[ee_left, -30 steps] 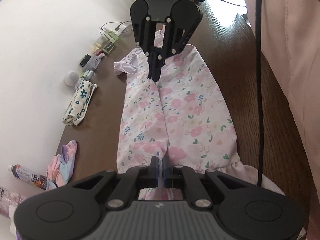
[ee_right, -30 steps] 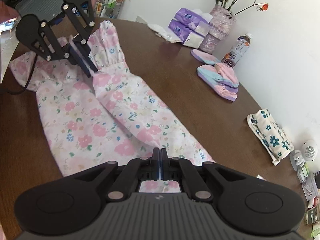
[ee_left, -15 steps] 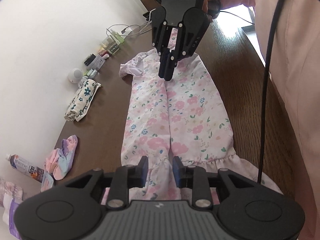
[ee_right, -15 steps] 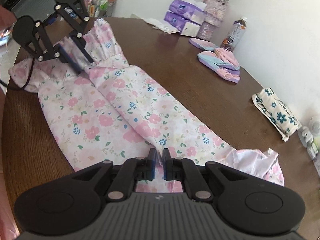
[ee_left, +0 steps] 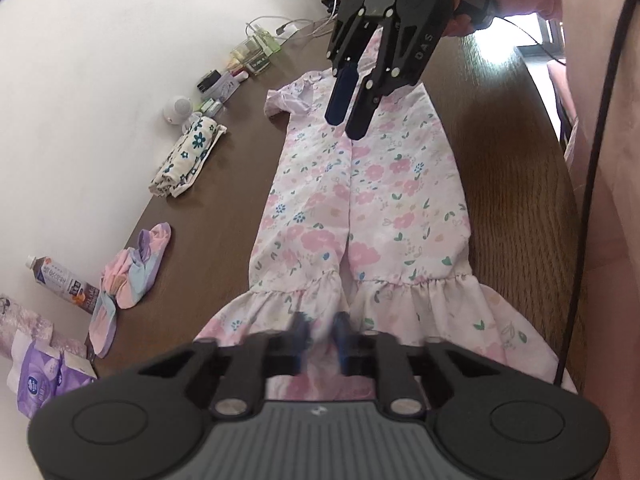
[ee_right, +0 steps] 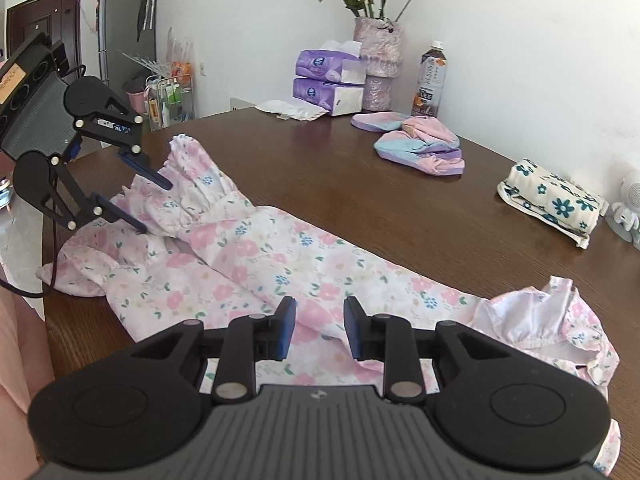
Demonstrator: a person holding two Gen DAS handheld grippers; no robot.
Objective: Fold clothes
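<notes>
Two open grippers — ruffled floral dress (ee_left: 368,200).

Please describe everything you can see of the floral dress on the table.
The floral dress is thin white cloth printed with pink flowers and green leaves. It lies flat on the brown table, both sides folded to the middle. A gathered ruffle hem lies near the left tool, the short sleeve by the right tool. Both tools are open, holding nothing.
</notes>
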